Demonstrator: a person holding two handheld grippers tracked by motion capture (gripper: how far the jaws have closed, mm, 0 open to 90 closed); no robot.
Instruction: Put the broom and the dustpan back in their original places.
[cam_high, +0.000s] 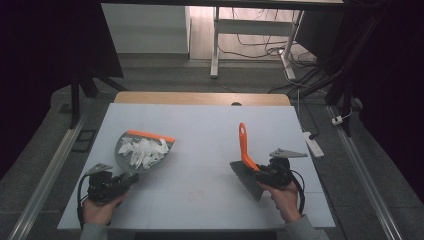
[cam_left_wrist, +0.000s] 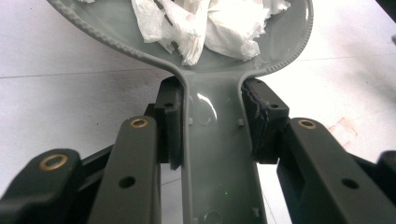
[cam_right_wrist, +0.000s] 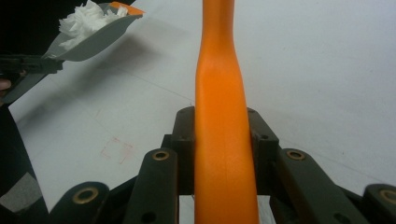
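Note:
A grey dustpan (cam_high: 142, 152) with an orange front lip holds crumpled white paper scraps (cam_high: 143, 150) at the table's left. My left gripper (cam_high: 125, 179) is shut on the dustpan's handle (cam_left_wrist: 215, 140), and the pads (cam_left_wrist: 170, 126) press both its sides. The pan (cam_right_wrist: 88, 39) is lifted off the table and tilted. At the right, my right gripper (cam_high: 265, 172) is shut on the orange handle (cam_right_wrist: 222, 121) of a hand brush (cam_high: 246, 165). Its grey bristles (cam_high: 246, 179) point toward the near edge, and the handle tip (cam_high: 242, 131) points away.
The white table top (cam_high: 200, 130) has a wooden far edge (cam_high: 200, 98). A faint red square mark (cam_right_wrist: 114, 149) lies on it between the tools. Desk legs and cables stand on the floor beyond, and a power strip (cam_high: 313, 143) lies off the right edge.

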